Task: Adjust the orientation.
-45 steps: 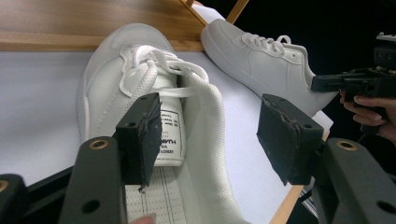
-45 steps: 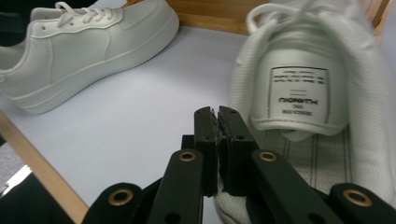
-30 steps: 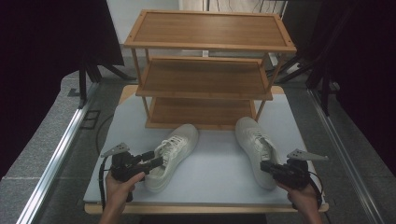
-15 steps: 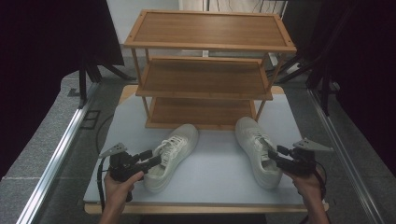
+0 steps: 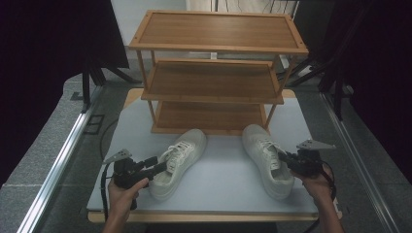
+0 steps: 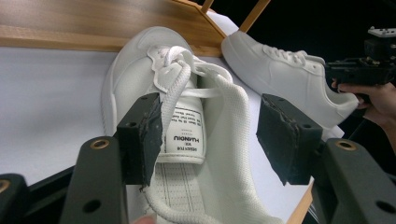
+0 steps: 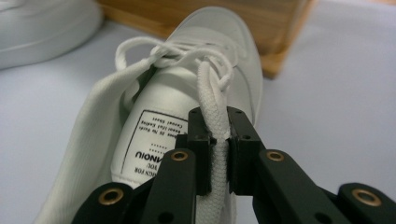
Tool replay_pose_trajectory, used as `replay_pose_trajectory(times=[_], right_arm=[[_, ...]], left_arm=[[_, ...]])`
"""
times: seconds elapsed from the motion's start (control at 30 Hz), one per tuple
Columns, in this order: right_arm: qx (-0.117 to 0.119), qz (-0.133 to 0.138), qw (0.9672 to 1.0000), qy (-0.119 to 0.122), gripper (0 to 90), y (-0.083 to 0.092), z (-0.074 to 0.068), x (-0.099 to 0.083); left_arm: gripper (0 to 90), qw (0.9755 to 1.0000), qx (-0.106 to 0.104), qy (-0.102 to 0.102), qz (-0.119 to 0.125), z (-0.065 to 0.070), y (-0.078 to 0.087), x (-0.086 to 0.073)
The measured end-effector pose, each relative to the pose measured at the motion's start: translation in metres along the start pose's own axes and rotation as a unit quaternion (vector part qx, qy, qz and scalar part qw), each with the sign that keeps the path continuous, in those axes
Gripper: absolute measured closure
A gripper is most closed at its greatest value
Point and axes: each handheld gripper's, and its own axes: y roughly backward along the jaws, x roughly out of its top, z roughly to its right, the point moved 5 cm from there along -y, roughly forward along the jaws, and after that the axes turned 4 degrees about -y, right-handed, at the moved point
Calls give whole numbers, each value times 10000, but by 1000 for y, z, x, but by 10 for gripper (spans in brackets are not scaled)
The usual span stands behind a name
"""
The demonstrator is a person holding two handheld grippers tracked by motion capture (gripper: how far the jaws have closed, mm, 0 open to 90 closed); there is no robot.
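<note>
From above, my two white sneakers sit on the pale table top in front of a three-tier wooden shoe rack, toes toward its bottom shelf. The left sneaker lies in the lower middle of the frame, the right sneaker to its right.

My left gripper reaches the left sneaker's heel end. Its own view shows what the high view cannot: the jaws stand wide, one pad against the near side of the collar, the other off to the far side, with the printed tongue label and a loose lace between them. My right hand and its gripper show at the upper right edge of that view, beside the other sneaker.

My right gripper meets the right sneaker's opening. From above I cannot tell what it grips; its own view shows the jaws pinched narrow on a white shoelace, which runs up to the knot, with the tongue label just left.
</note>
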Motion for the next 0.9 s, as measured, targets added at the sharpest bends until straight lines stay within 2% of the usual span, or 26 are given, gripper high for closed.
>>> replay_pose_trajectory(times=[0.07,0.13,0.27,0.33,0.47,0.6,0.7,0.8,0.9], right_arm=[[222,10,9997,-80,816,2,-6,-4],[314,42,9993,-178,814,7,-13,-8],[76,76,9998,-157,789,12,-23,-14],[137,147,9994,-268,748,12,-22,-15],[461,188,9977,-463,611,11,-16,-16],[612,439,9954,-585,542,14,-13,-16],[545,468,9963,-475,511,15,-13,-16],[456,552,9965,-433,484,16,-14,-15],[401,665,9962,-387,455,19,-15,-14]], left_arm=[[406,10000,2,4,15,0,1,0],[406,10000,15,5,21,-1,2,1],[406,10000,31,-2,8,-1,2,0],[405,10000,34,-1,-15,0,0,-1],[405,10000,6,-25,-26,-1,-1,1],[405,9999,30,-73,77,-3,4,7],[405,9997,122,-138,151,-4,10,10],[405,9990,353,-218,185,-5,14,10],[404,9984,479,-250,173,-6,14,8]])
